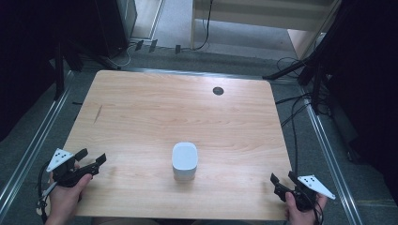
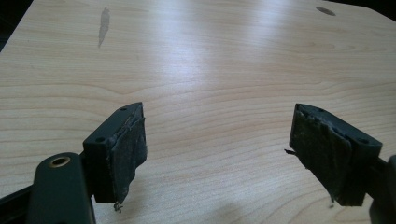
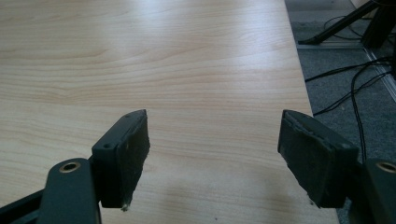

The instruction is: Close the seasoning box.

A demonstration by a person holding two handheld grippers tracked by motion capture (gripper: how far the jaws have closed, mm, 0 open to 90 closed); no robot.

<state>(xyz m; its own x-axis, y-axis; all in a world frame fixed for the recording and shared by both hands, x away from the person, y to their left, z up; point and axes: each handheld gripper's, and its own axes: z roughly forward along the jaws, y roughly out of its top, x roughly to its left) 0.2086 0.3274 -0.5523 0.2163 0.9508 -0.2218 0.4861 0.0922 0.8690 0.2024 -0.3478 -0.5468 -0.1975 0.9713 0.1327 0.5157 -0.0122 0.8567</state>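
White box: smooth white rounded-corner box (image 1: 184,161), upright, long axis vertical, on pale woodgrain table (image 1: 155,108).
Left gripper (image 1: 90,158): jaws spread, empty.
Right gripper (image 1: 283,177): jaws spread, empty.

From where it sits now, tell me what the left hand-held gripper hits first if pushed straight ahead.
Probably nothing: the left hand-held gripper, jaws open, looks along bare table toward a dark hole near the far edge. Depth is unclear.

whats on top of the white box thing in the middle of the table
Nothing rests on the white container; its rounded top is bare. It stands on the wooden table. Its closed top hides whatever is inside, and its base covers the wood beneath.
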